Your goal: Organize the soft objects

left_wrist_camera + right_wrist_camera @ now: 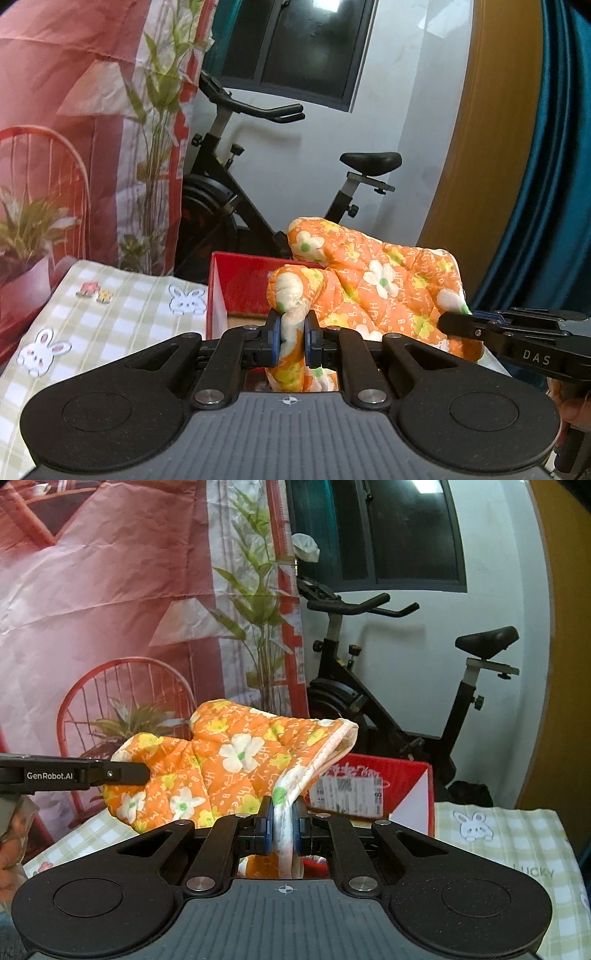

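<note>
Left wrist: both claws pinch orange mitt (388,280)

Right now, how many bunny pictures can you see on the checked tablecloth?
3 altogether. Left wrist view: one bunny by the red box, another near the tablecloth front-left edge. Right wrist view: one right of the box. More may hide beneath the grippers or the quilted cloth.

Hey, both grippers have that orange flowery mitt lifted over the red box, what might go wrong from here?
1. The left gripper pinches only a bunched tip of the orange floral oven mitt, and the right gripper only its white-trimmed edge, so either hold might slip.
2. The mitt sags between the two grips; a hanging fold could catch on the red cardboard box wall.
3. If dropped, it may land on the checked bunny tablecloth instead.
</note>
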Action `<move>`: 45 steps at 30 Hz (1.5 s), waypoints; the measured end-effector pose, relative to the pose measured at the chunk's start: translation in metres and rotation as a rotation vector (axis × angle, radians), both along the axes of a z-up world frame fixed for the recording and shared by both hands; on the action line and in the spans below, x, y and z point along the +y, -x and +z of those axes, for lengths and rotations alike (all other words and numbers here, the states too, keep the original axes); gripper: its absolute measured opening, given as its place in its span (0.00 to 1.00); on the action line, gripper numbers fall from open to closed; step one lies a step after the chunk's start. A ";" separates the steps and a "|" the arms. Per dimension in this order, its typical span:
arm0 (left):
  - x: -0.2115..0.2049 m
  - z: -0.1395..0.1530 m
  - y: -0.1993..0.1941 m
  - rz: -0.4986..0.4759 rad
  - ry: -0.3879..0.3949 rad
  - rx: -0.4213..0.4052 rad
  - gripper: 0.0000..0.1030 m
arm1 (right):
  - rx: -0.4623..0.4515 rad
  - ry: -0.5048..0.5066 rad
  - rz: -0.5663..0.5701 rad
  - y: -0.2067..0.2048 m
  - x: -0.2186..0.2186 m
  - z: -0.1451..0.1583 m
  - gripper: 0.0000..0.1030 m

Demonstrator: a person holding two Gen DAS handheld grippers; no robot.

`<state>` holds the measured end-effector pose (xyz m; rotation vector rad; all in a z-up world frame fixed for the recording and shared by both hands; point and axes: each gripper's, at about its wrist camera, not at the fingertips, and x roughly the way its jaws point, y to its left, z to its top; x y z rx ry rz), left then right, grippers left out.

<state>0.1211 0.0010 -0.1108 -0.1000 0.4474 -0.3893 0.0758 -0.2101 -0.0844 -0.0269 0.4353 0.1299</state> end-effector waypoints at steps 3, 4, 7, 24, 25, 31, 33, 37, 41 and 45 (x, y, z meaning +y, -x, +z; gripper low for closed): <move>-0.004 0.001 -0.011 -0.001 -0.005 0.000 0.13 | 0.002 0.004 -0.001 -0.015 -0.004 0.003 0.09; -0.005 0.002 -0.016 0.000 -0.008 0.002 0.13 | 0.004 0.005 -0.001 -0.020 -0.005 0.003 0.09; -0.008 0.001 -0.029 0.003 -0.013 0.016 0.13 | 0.010 0.014 0.001 -0.036 -0.008 0.004 0.09; -0.021 -0.020 -0.116 0.004 -0.073 0.171 0.13 | 0.134 -0.004 -0.029 -0.127 -0.025 -0.032 0.09; -0.022 -0.024 -0.119 0.001 -0.081 0.183 0.13 | 0.151 -0.005 -0.033 -0.130 -0.026 -0.038 0.09; -0.030 -0.052 -0.130 -0.024 -0.132 0.282 0.13 | 0.257 -0.016 -0.058 -0.143 -0.032 -0.072 0.09; -0.031 -0.058 -0.131 -0.035 -0.148 0.302 0.13 | 0.285 -0.014 -0.061 -0.145 -0.033 -0.079 0.09; -0.030 -0.064 -0.132 -0.049 -0.158 0.336 0.13 | 0.325 -0.013 -0.079 -0.145 -0.035 -0.090 0.09; -0.030 -0.064 -0.135 -0.054 -0.163 0.349 0.14 | 0.343 -0.011 -0.090 -0.144 -0.037 -0.094 0.10; -0.032 -0.059 -0.131 -0.055 -0.171 0.328 0.42 | 0.339 0.016 -0.102 -0.143 -0.034 -0.092 0.21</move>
